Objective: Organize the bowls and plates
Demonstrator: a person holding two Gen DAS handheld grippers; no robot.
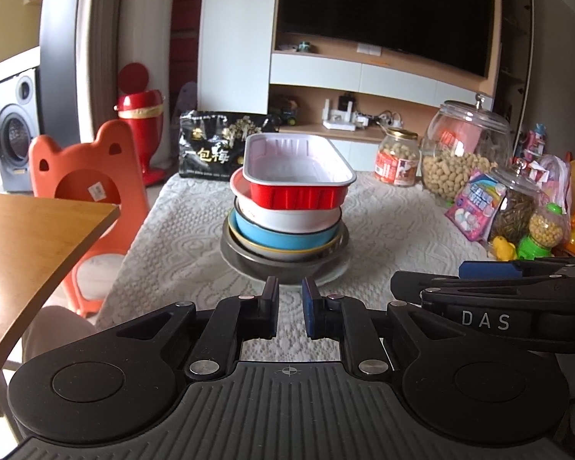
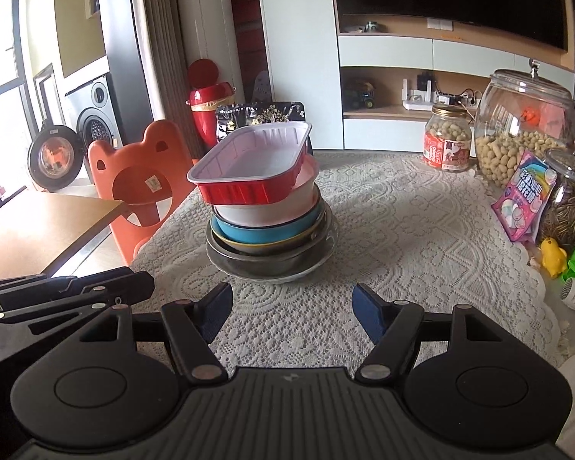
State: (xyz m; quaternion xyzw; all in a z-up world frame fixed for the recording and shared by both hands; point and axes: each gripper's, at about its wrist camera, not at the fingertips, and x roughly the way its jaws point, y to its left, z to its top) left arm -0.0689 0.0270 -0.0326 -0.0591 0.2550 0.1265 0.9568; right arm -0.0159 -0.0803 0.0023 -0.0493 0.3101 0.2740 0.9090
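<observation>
A stack of dishes stands in the middle of the lace-covered table. On top is a red foil tray, sitting tilted. Under it are a white bowl, a blue bowl, a yellow-rimmed dish, a steel bowl and a clear plate at the bottom. My left gripper is nearly shut and empty, just in front of the stack. My right gripper is open and empty, a little back from the stack.
Glass jars of nuts, candy packets and toys crowd the table's right side. A black snack bag lies behind the stack. An orange bear chair and a wooden table stand at the left.
</observation>
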